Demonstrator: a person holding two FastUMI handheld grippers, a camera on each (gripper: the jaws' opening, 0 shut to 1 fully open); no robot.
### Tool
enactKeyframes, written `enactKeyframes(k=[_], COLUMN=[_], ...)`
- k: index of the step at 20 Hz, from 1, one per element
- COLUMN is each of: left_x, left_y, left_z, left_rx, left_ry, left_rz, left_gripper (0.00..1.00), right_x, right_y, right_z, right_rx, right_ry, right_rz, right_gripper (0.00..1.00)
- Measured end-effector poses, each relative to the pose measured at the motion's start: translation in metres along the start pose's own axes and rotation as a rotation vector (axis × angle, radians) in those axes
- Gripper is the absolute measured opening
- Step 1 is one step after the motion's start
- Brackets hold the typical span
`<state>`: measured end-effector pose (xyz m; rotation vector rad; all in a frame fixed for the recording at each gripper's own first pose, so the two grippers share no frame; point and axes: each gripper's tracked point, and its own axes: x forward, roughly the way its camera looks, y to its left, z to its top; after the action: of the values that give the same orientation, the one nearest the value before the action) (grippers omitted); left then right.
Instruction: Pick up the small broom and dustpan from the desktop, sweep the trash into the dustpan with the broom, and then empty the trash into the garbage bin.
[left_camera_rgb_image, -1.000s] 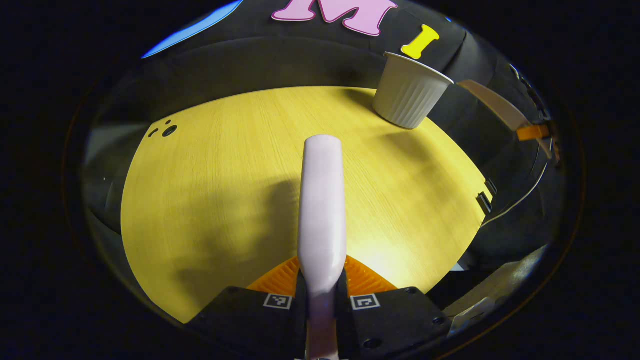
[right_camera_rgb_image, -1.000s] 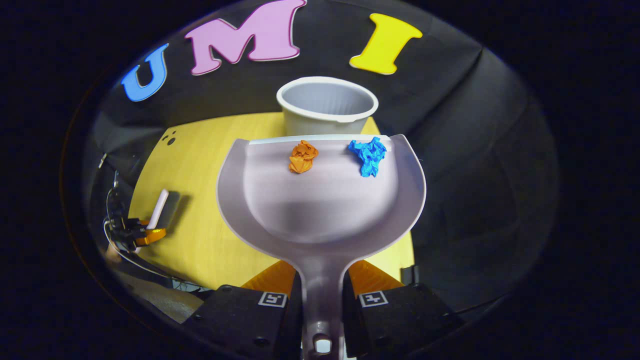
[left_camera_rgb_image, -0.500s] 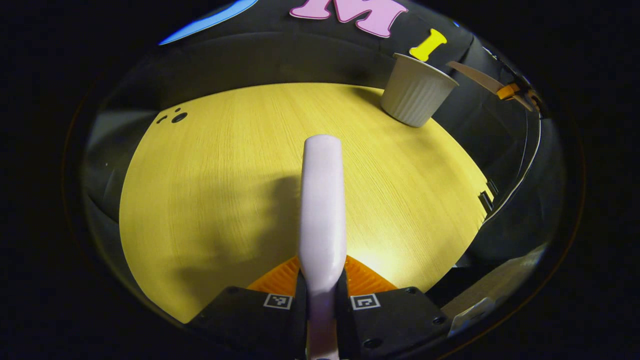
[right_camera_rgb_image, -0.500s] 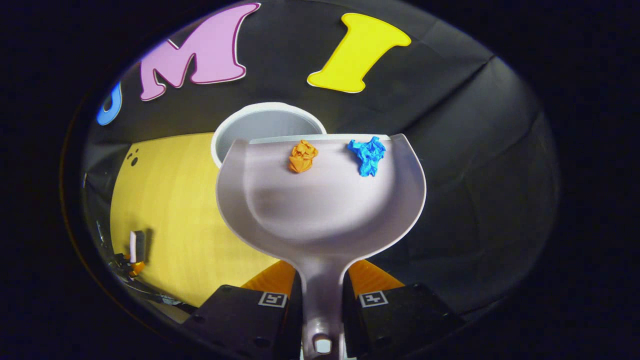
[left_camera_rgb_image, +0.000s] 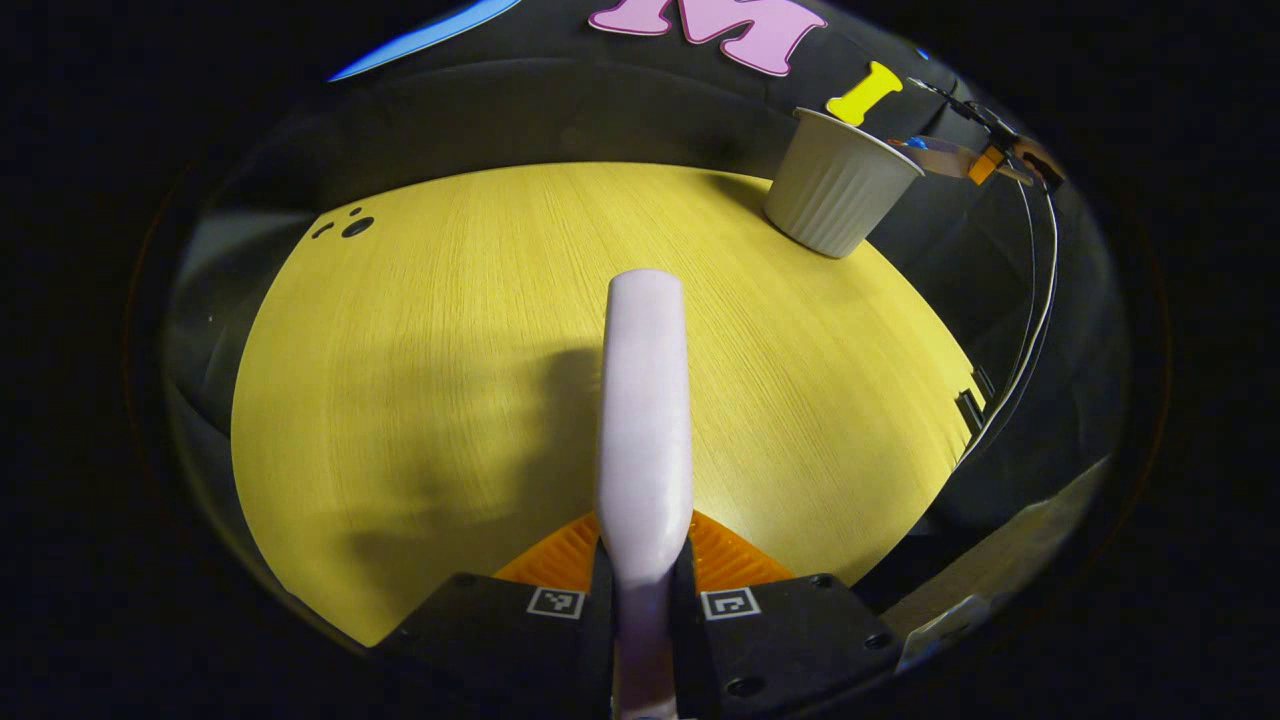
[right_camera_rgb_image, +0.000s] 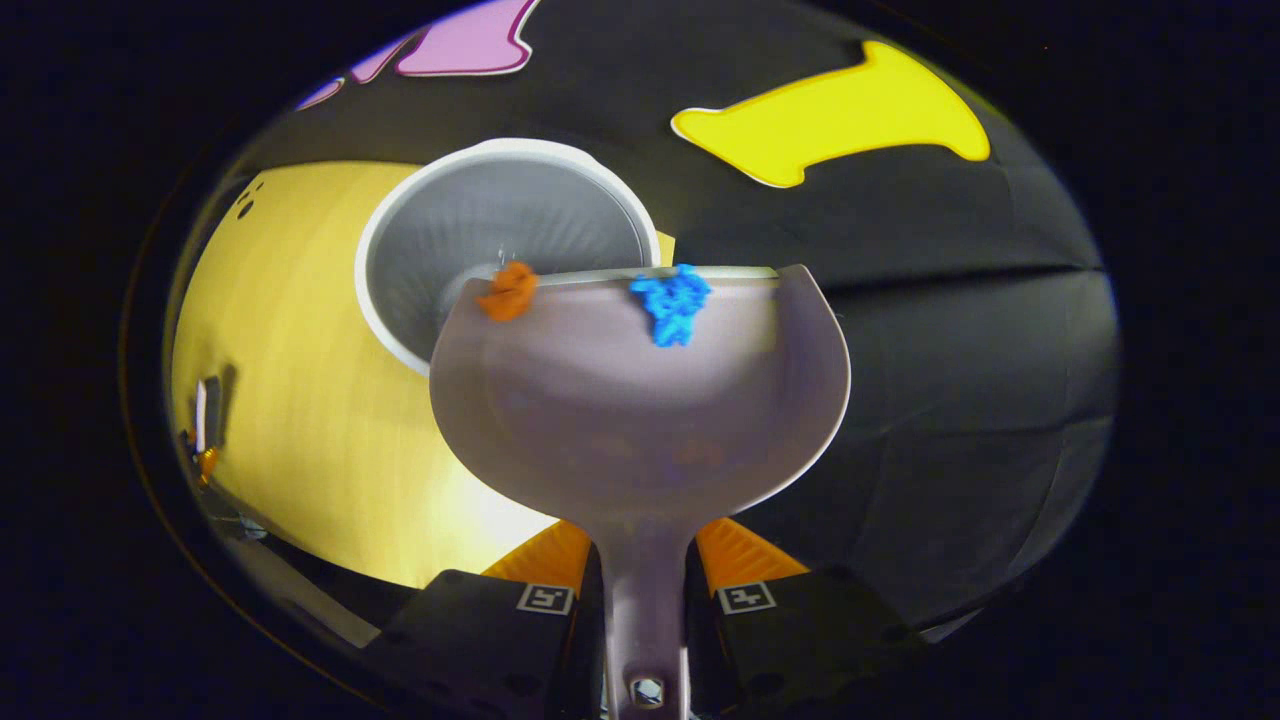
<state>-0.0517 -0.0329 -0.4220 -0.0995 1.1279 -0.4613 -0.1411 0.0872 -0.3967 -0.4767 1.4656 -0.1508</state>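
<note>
Now right gripper (right_camera_rgb_image: 645, 600) clamping dustpan (right_camera_rgb_image: 640, 400) handle, front lip overlapping garbage bin (right_camera_rgb_image: 480, 230) at upper left; orange scrap (right_camera_rgb_image: 508, 292) over opening, blue scrap (right_camera_rgb_image: 672, 300) sitting right of rim. Left gripper (left_camera_rgb_image: 645, 590) pinching broom (left_camera_rgb_image: 645, 400), well apart.

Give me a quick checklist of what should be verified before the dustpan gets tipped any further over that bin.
1. Right hand-held gripper shut on the dustpan handle: ok.
2. Dustpan's front lip above the bin opening: only partly; its left part overlaps the opening, the right part hangs past the rim: not ok.
3. Orange scrap at the lip, over the opening: ok.
4. Blue scrap lined up with the opening: not ok, it sits right of the rim.
5. Bin upright on the table: ok.
6. Left hand-held gripper shut on the broom, away from the bin: ok.
</note>
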Motion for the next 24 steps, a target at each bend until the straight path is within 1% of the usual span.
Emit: enactKeyframes(k=[4, 5, 6, 8, 9, 10, 11, 13, 15, 16, 17, 18, 19, 20, 21, 22, 24], left_x=[0.002, 0.003, 0.004, 0.004, 0.005, 0.005, 0.005, 0.002, 0.001, 0.0, 0.0, -0.001, -0.002, -0.002, -0.003, -0.004, -0.003], left_y=[-0.002, -0.002, -0.003, -0.003, -0.004, -0.006, -0.007, -0.01, -0.012, -0.014, -0.016, -0.017, -0.018, -0.02, -0.021, -0.021, -0.024], left_z=[0.0, 0.0, 0.001, 0.002, 0.003, 0.004, 0.005, 0.009, 0.014, 0.016, 0.017, 0.019, 0.021, 0.022, 0.023, 0.023, 0.025], left_rx=[-0.022, -0.024, -0.024, -0.02, -0.015, -0.009, -0.003, 0.0, -0.008, -0.012, -0.012, -0.008, -0.002, 0.004, 0.012, 0.019, 0.029], left_ry=[0.009, 0.012, 0.013, 0.016, 0.017, 0.018, 0.017, 0.011, 0.005, 0.004, 0.001, -0.001, -0.003, -0.006, -0.005, -0.003, 0.002], left_rz=[0.005, 0.004, 0.004, 0.006, 0.009, 0.011, 0.014, 0.017, 0.023, 0.025, 0.03, 0.035, 0.04, 0.044, 0.052, 0.062, 0.071], left_gripper=[0.27, 0.27, 0.27, 0.28, 0.27, 0.27, 0.29, 0.27, 0.28, 0.27, 0.27, 0.27, 0.26, 0.28, 0.28, 0.28, 0.28], right_x=[-0.002, -0.003, -0.001, 0.001, 0.0, -0.001, -0.002, -0.004, -0.013, -0.021, -0.029, -0.037, -0.046, -0.057, -0.067, -0.073, -0.079], right_y=[-0.001, -0.001, -0.002, -0.001, -0.001, -0.001, -0.001, 0.001, 0.009, 0.016, 0.023, 0.032, 0.043, 0.054, 0.07, 0.089, 0.134], right_z=[0.003, 0.004, 0.005, 0.006, 0.006, 0.006, 0.006, 0.009, 0.008, 0.006, 0.003, -0.002, -0.007, -0.015, -0.024, -0.035, -0.055], right_rx=[-0.021, -0.023, -0.032, -0.048, -0.055, -0.056, -0.054, -0.037, -0.028, -0.026, -0.026, -0.027, -0.034, -0.047, -0.057, -0.069, -0.085], right_ry=[0.019, 0.017, 0.013, 0.007, 0.005, -0.002, -0.012, -0.047, -0.097, -0.13, -0.167, -0.206, -0.247, -0.282, -0.313, -0.34, -0.376], right_rz=[0.009, 0.01, 0.009, -0.001, 0.001, 0.001, 0.001, 0.011, 0.039, 0.056, 0.076, 0.094, 0.109, 0.127, 0.148, 0.173, 0.242], right_gripper=[0.37, 0.34, 0.37, 0.37, 0.37, 0.37, 0.37, 0.37, 0.37, 0.37, 0.41, 0.41, 0.37, 0.37, 0.34, 0.37, 0.37])
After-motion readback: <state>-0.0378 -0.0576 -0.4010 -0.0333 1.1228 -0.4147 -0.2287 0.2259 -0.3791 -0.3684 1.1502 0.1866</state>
